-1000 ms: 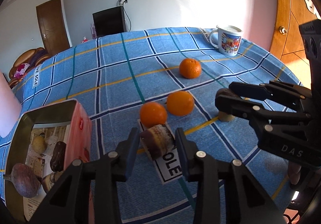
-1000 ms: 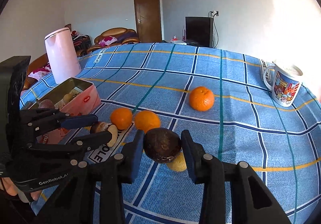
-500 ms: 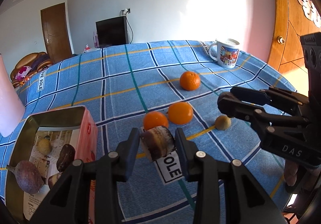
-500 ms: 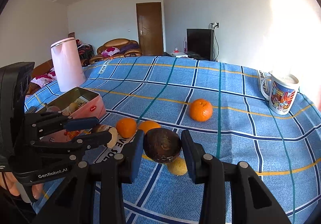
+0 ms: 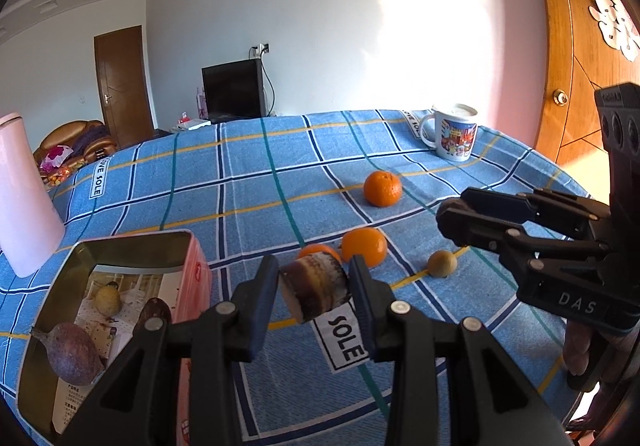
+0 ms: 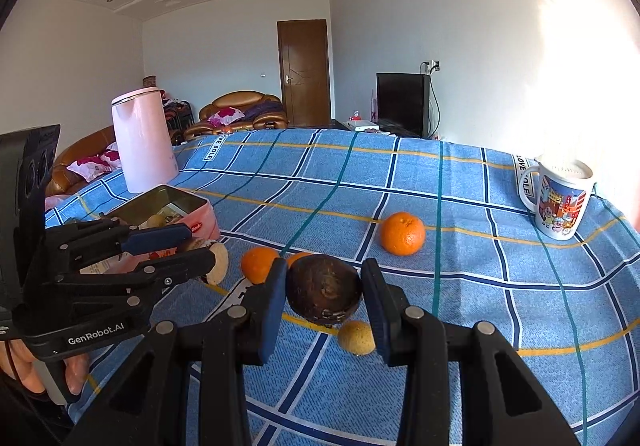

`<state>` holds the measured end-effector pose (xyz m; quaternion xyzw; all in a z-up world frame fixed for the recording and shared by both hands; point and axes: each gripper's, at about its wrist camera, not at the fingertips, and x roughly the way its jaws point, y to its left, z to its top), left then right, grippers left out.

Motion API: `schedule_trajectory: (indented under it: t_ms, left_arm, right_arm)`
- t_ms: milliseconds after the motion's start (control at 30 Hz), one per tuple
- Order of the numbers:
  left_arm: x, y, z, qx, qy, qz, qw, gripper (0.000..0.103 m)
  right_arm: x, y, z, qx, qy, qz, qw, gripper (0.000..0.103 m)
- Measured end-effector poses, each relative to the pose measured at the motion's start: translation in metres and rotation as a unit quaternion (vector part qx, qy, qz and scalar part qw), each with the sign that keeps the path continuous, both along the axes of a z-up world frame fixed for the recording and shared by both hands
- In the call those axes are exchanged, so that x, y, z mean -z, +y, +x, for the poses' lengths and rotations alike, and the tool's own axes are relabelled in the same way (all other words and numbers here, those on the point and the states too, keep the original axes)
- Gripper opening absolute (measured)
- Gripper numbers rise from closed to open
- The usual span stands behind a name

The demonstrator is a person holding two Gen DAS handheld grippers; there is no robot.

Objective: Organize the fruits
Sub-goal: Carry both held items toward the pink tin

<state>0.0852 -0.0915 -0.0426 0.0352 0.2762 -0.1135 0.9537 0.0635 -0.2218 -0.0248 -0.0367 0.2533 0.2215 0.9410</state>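
Observation:
My left gripper (image 5: pixel 314 288) is shut on a brown, banded piece of fruit (image 5: pixel 314 284) and holds it above the blue checked cloth, just right of the pink tin (image 5: pixel 120 248). The tin holds a purple fruit (image 5: pixel 72 354), a small yellow one (image 5: pixel 107 300) and a dark one. My right gripper (image 6: pixel 324 300) is shut on a dark brown round fruit (image 6: pixel 324 294), lifted above a small yellow-green fruit (image 6: pixel 356 338). Three oranges lie on the cloth: one far (image 6: pixel 402 233), two close together (image 5: pixel 364 246) behind the left gripper. The right gripper also shows in the left wrist view (image 5: pixel 452 212).
A printed mug (image 6: pixel 560 202) stands at the far right of the table (image 6: pixel 500 286). A pink kettle (image 6: pixel 142 140) stands at the far left behind the tin. The table's edge drops off at the right near a wooden door (image 5: pixel 580 46).
Both grippers have risen with their fruit held; the table and oranges sit lower and further off in both views. The tin has come more into the left wrist view.

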Motion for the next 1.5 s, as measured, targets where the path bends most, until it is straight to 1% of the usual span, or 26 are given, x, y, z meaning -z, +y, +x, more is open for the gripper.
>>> schedule_trajectory:
  t_ms: [1200,1500]
  left_arm:
    - [-0.012,0.006,-0.024,-0.019,-0.072,-0.006,0.9972,0.038]
    - [-0.013,0.021,-0.026,-0.029,-0.067,-0.014,0.9972,0.038]
  right_arm:
    - [-0.009,-0.004,-0.02,-0.006,-0.057,0.014,0.998,0.039]
    - [-0.011,0.007,-0.017,-0.017,-0.054,0.002,0.998,0.039]
